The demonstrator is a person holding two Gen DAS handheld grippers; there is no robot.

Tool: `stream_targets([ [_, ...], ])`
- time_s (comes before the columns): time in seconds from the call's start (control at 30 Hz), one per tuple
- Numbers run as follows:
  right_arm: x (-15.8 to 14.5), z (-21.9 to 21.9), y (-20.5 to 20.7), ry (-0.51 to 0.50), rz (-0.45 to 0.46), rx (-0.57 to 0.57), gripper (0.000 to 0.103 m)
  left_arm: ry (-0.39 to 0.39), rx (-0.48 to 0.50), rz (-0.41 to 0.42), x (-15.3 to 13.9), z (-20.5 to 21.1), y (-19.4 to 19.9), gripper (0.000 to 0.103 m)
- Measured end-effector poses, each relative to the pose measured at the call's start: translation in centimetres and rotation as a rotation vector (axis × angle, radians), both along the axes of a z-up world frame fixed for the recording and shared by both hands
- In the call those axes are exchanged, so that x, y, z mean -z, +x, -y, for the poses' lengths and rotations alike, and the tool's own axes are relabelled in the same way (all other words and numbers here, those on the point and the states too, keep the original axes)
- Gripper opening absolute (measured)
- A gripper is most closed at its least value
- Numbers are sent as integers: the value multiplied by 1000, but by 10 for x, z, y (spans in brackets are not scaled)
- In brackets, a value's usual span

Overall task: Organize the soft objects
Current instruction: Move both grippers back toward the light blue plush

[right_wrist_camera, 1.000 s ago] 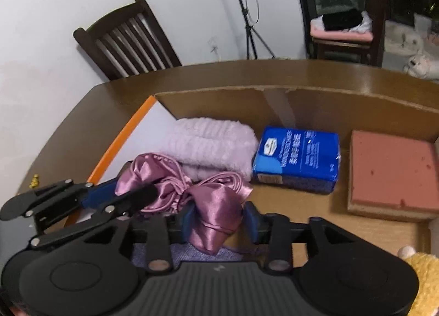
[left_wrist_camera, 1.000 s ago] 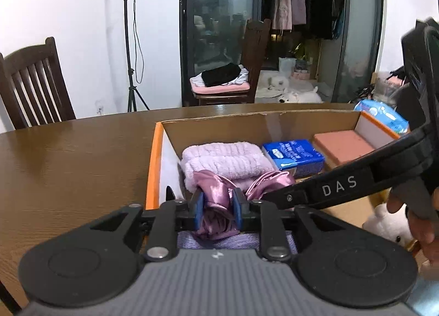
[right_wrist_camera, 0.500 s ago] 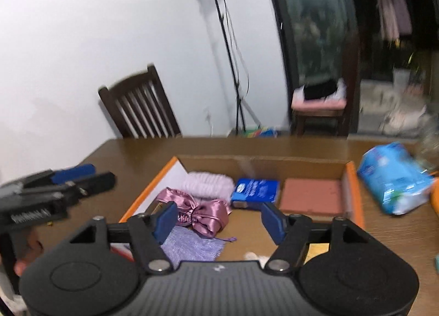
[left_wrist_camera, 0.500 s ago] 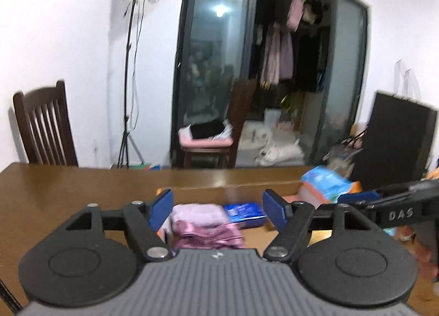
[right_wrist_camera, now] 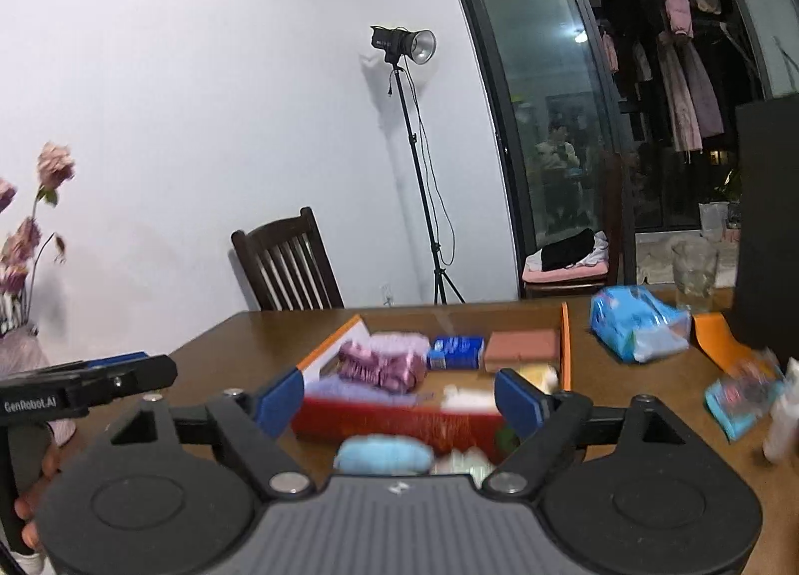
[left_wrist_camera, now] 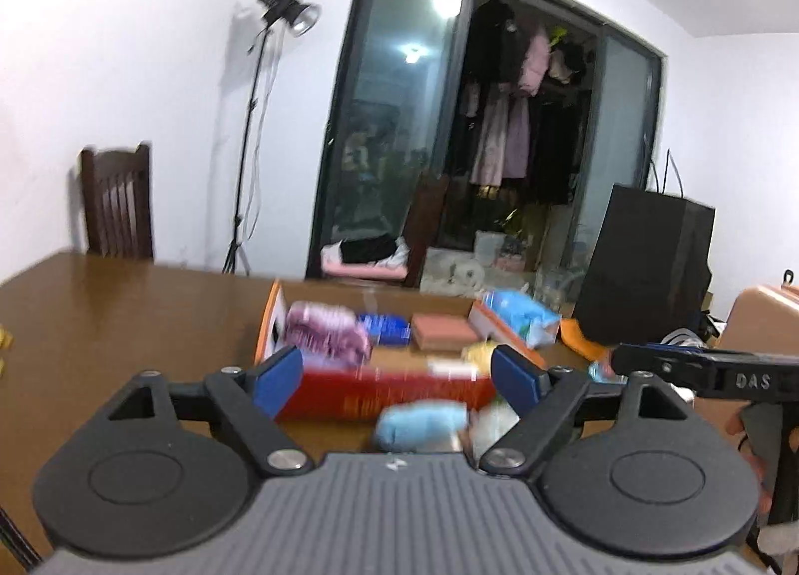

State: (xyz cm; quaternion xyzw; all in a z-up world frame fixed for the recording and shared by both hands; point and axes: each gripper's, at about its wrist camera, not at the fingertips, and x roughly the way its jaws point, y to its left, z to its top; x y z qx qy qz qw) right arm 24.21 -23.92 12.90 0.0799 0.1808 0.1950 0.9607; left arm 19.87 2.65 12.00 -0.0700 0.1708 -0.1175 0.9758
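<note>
Released since the earlier frame: purple satin cloth point(right_wrist_camera: 382, 368), formerly pinched by both tools, now lies in the cardboard box point(right_wrist_camera: 565, 340) beside a lilac towel point(right_wrist_camera: 399, 341), a blue packet point(right_wrist_camera: 457, 351) and a pink sponge point(right_wrist_camera: 522, 349). Left hand-held gripper point(left_wrist_camera: 397, 378) and right hand-held gripper point(right_wrist_camera: 399, 400): drawn back from the box, jaws having just been opening, now spread wide with nothing between the blue pads. Surroundings: box on brown wooden bench point(right_wrist_camera: 224, 340); blurred light-blue soft item point(right_wrist_camera: 382, 455) in front of its red near wall; blue plastic pack point(right_wrist_camera: 634, 328) to the right.
</note>
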Motion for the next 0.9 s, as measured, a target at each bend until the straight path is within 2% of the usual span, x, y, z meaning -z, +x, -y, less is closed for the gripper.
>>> stream_targets([
  [0.1, 31, 0, -30, -1, -20, 8, 88, 27, -17, -35, 25, -2, -21, 88],
  [0.17, 54, 1, -45, 11, -49, 40, 88, 27, -20, -87, 39, -3, -28, 88],
  [0.33, 90, 0, -71, 31, -125, 18, 88, 29, -17, -123, 53, -3, -37, 89],
  [0.5, 101, -2, -78, 54, -157, 16, 88, 30, 17, -132, 58, 5, -35, 89],
  [0.67, 99, 2, -82, 74, -131, 27, 88, 22, 40, -133, 67, 16, -32, 89],
  [0.9, 94, 4, -64, 50, -115, 54, 87, 17, 47, -175, 81, 18, -13, 89],
])
